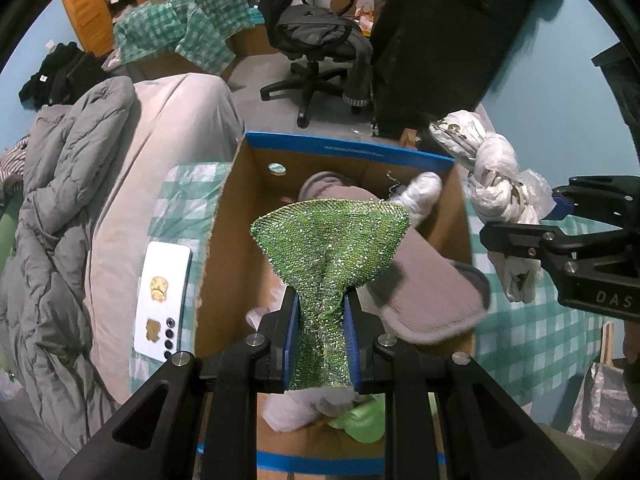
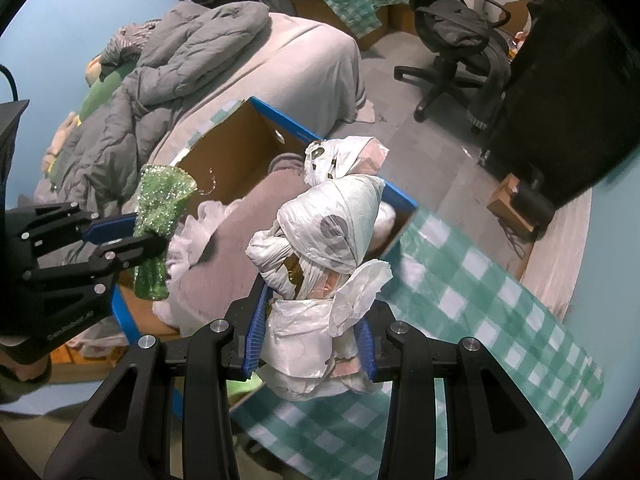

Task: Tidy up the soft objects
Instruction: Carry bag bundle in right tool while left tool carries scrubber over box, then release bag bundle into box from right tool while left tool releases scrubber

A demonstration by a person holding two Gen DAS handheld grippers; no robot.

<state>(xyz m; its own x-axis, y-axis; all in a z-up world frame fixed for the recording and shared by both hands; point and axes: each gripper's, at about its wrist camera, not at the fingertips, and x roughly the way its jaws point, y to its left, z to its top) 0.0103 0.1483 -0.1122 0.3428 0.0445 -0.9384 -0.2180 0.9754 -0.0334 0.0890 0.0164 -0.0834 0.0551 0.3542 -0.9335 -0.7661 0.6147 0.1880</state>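
Observation:
My left gripper [image 1: 322, 300] is shut on a green glittery mesh scrubber [image 1: 334, 236] and holds it above the open cardboard box [image 1: 344, 152] with blue-taped rim. In the box lie a grey slipper [image 1: 432, 300], white plastic bags and a light green cloth [image 1: 360, 420]. My right gripper [image 2: 312, 312] is shut on a knotted white plastic bag bundle [image 2: 332, 236], held over the box's right edge [image 2: 400, 196]. The bundle shows in the left wrist view [image 1: 496, 184], the scrubber in the right wrist view [image 2: 160, 208].
The box stands on a green checked cloth [image 2: 480, 300] on a bed. A white phone [image 1: 164, 300] lies left of the box. A grey duvet [image 1: 52, 200] is piled on the left. An office chair [image 1: 316, 44] and a dark hanging garment [image 1: 448, 40] stand beyond.

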